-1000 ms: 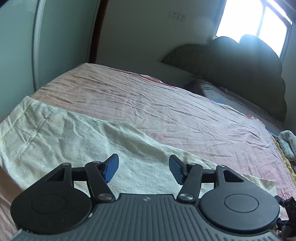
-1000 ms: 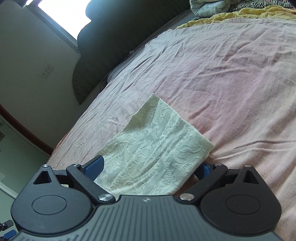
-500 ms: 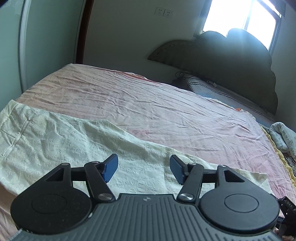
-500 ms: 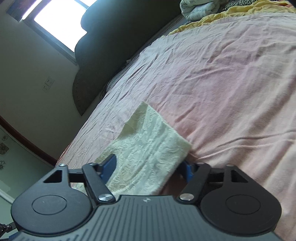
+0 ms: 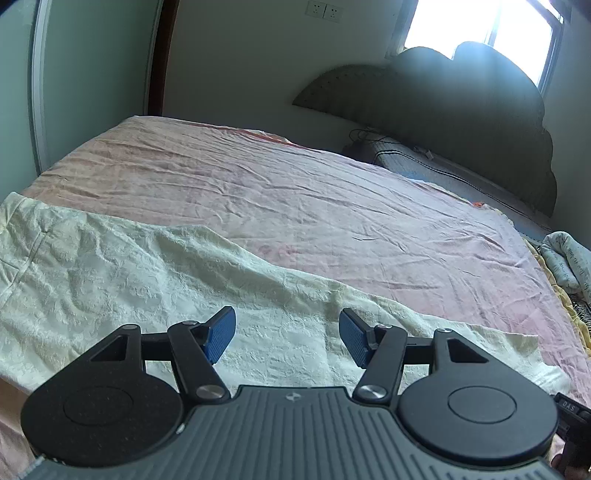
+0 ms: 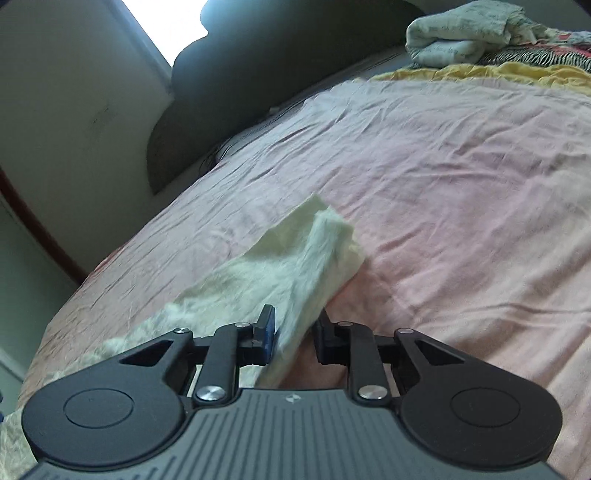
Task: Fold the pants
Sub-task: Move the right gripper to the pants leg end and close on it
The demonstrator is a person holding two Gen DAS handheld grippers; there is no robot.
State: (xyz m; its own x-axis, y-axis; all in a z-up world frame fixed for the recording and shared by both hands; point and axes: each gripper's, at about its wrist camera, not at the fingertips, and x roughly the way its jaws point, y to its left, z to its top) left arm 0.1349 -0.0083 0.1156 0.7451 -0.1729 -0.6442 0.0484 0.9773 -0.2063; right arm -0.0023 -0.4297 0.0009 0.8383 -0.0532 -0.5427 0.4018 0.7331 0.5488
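Observation:
Pale yellow textured pants point(image 5: 155, 280) lie flat across the near part of a pink bed sheet point(image 5: 295, 199), waist end to the left. My left gripper point(image 5: 287, 338) hovers just above their middle, open and empty. In the right wrist view the leg end of the pants point(image 6: 295, 266) is bunched and lifted off the pink sheet point(image 6: 443, 206). My right gripper point(image 6: 293, 338) has narrowed around this cloth, which passes between its fingers; the blue left pad point(image 6: 266, 332) touches it and a small gap shows by the right finger. The cloth is motion-blurred.
A dark padded headboard point(image 5: 461, 110) stands at the far end under a bright window point(image 5: 480, 26). A folded pale quilt point(image 6: 461, 33) and yellow and zebra-striped bedding point(image 6: 517, 66) lie by the far right of the bed. A wardrobe door point(image 5: 22, 92) borders the left side.
My right gripper has closed from wide open to narrow around the pants' leg end, which has bunched up and lifted. My left gripper stays open and has shifted only slightly.

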